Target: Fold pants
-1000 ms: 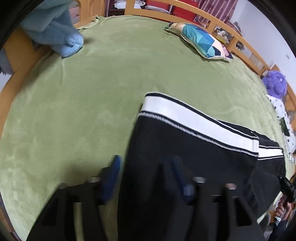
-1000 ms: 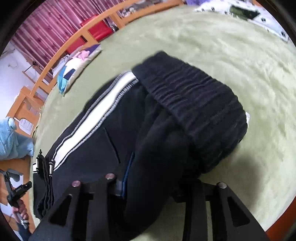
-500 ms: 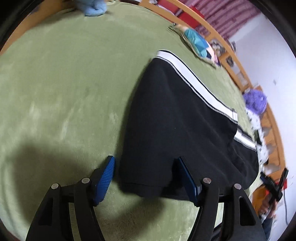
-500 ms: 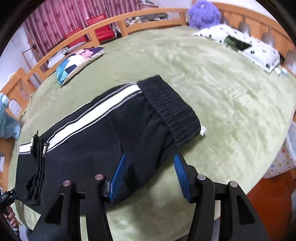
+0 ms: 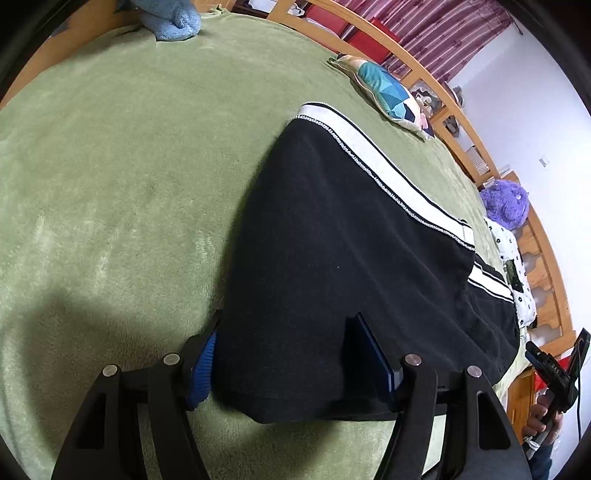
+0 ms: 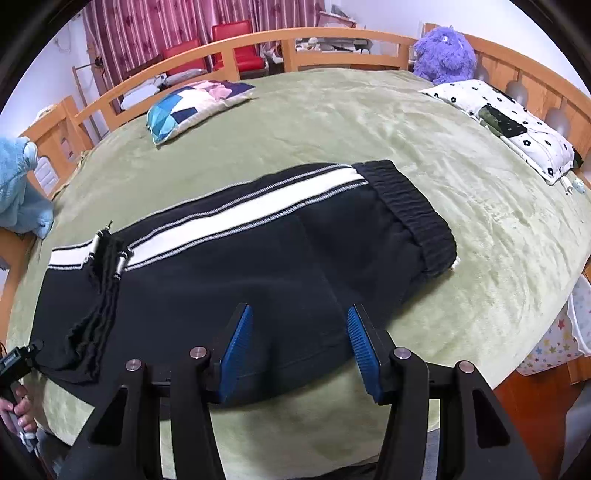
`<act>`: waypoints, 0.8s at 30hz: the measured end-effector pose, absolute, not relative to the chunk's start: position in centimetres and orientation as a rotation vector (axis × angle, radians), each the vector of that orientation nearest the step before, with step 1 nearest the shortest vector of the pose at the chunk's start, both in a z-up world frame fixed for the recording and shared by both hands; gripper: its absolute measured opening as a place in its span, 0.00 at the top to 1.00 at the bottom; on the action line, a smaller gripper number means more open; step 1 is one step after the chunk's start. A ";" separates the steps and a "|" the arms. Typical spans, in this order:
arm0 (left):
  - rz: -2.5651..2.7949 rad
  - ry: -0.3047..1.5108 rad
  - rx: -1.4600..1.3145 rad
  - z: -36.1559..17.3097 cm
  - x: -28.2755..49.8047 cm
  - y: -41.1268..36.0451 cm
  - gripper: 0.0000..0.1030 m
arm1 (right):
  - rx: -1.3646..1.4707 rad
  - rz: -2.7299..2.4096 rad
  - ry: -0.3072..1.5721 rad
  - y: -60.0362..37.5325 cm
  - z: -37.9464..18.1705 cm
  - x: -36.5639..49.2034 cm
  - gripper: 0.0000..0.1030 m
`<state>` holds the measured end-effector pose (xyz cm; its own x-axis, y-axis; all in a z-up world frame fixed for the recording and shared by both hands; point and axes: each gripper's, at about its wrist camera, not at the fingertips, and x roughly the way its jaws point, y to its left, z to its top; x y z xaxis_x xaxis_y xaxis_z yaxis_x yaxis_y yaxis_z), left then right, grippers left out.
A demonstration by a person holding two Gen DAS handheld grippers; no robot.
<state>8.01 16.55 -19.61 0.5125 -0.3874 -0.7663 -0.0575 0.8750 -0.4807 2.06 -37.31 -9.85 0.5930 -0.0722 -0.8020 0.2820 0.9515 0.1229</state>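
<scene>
The black pants [image 6: 229, 273] are lying folded flat on the green bed [image 6: 369, 122], their white side stripe [image 6: 236, 218] running along the far edge from nine o'clock toward one o'clock in the right wrist view. The ribbed waistband [image 6: 410, 206] is sitting at the three o'clock end, and the stacked cuffs [image 6: 99, 295] are lying across the cloth toward nine o'clock.

The right gripper [image 6: 299, 343] is hovering at the near edge of the pants with its blue fingers [image 6: 236, 343] spread wide and gripping nothing, the hem lying between and below them.

In the left wrist view the left gripper [image 5: 291, 358] is also standing with fingers [image 5: 203, 365] spread apart, straddling the near corner of the pants [image 5: 332, 277] without pinching it; whether the pads are touching the cloth I cannot tell.

A patterned pillow [image 6: 192, 103] is resting at eleven o'clock, a purple plush toy [image 6: 443, 51] at one o'clock, and a blue towel [image 5: 170, 18] at the bed's far edge.
</scene>
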 end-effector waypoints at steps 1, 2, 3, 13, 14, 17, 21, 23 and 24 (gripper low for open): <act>-0.210 1.023 -0.485 -19.6 8.0 16.6 0.36 | 0.266 -0.198 0.909 -37.0 -9.9 2.1 0.49; -0.211 1.023 -0.486 -19.6 7.9 16.6 0.36 | 0.276 -0.192 0.906 -36.9 -9.9 2.1 0.49; -0.212 1.023 -0.488 -19.6 7.9 16.7 0.37 | 0.286 -0.185 0.907 -36.7 -9.9 2.1 0.49; -0.305 0.979 -0.660 -20.2 6.5 18.8 0.62 | 0.311 -0.163 0.934 -35.8 -10.5 2.2 0.45; -0.287 1.000 -0.687 -20.9 6.9 19.0 0.59 | 0.317 -0.162 0.932 -35.9 -10.6 2.2 0.42; -0.296 1.002 -0.747 -21.4 7.4 19.3 0.58 | 0.319 -0.161 0.929 -36.0 -10.8 2.1 0.41; -0.296 1.012 -0.653 -20.8 7.9 17.6 0.46 | 0.263 -0.168 0.924 -35.6 -11.0 1.9 0.36; -0.289 1.019 -0.606 -20.5 8.0 16.8 0.44 | 0.231 -0.182 0.920 -35.3 -11.2 2.0 0.35; -0.284 1.018 -0.601 -20.5 8.0 16.8 0.44 | 0.226 -0.176 0.918 -35.2 -11.3 1.9 0.35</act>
<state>8.00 16.82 -20.45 0.5072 -0.4893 -0.7095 -0.0505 0.8049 -0.5912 1.94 -35.22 -11.29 0.5958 -0.0539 -0.8013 0.2460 0.9620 0.1182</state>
